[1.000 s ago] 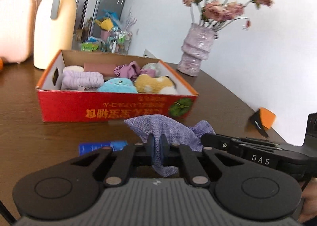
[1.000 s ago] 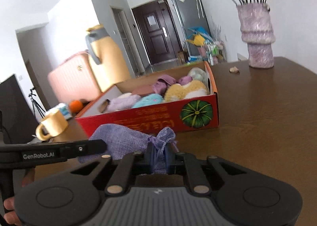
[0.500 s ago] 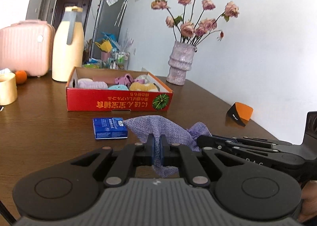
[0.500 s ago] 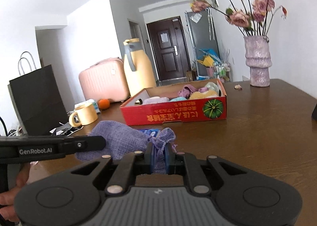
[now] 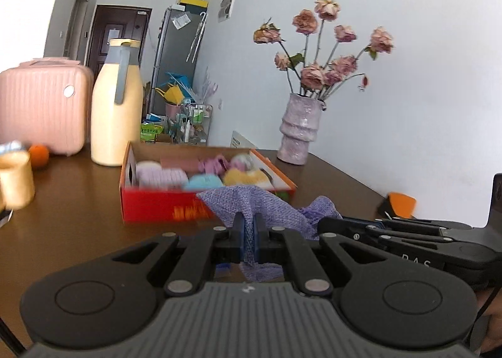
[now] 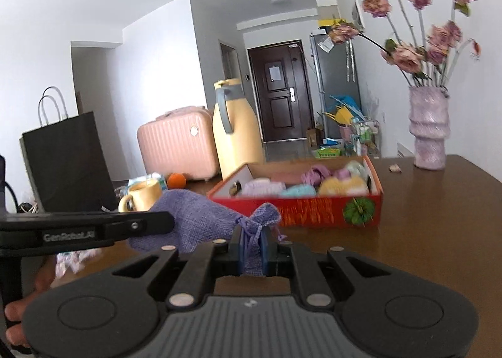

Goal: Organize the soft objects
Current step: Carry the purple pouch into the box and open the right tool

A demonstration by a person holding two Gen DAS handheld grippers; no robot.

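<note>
A purple burlap drawstring pouch hangs in the air between both grippers. My left gripper is shut on its body. My right gripper is shut on its gathered neck; the pouch body shows to the left there. Beyond it stands a red cardboard box with several soft items inside, also in the right wrist view. The right gripper's arm enters the left wrist view from the right.
On the brown table stand a purple vase of dried roses, a cream thermos jug, a pink suitcase, an orange, a yellow mug and a black paper bag. An orange-black object lies right.
Both grippers have lifted the pouch and moved it back toward the box after pulling away; the box looks nearer than half a second ago. Both stay shut on the pouch.
</note>
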